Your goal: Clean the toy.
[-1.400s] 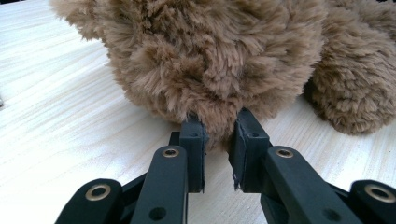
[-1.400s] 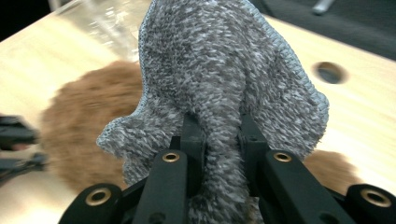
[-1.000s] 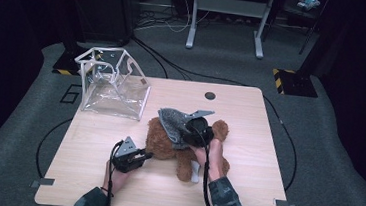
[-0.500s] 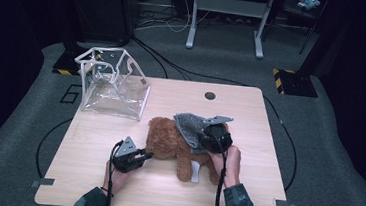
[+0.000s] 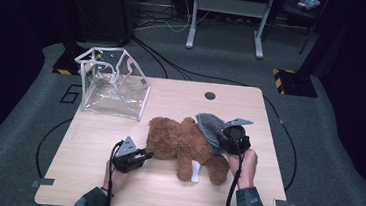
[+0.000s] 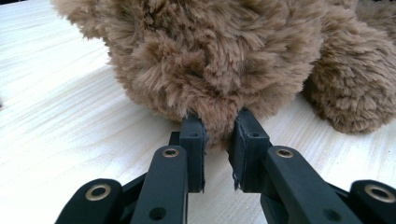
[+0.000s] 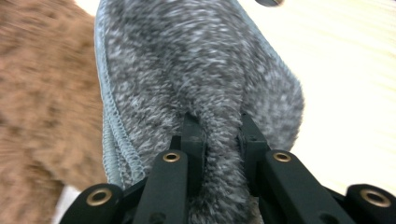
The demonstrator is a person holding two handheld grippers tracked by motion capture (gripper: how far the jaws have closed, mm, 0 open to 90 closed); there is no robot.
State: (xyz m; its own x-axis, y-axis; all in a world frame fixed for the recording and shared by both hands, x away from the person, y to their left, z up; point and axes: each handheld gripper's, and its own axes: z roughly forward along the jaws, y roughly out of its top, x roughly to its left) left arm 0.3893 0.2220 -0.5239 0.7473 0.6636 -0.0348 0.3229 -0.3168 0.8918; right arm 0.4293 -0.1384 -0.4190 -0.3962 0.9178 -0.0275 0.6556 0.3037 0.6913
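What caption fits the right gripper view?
Right gripper pinching a fold of grey knit cloth beside the brown plush bear.

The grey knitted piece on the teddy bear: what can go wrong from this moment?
1. The right gripper pinches only a fold of the grey knitted piece, so a pull may let it slip out of the jaws.
2. The left gripper holds the teddy bear by a small tuft of fur; the bear may slide across the table instead of staying put.
3. The bear's white tag lies near the right hand and might snag.
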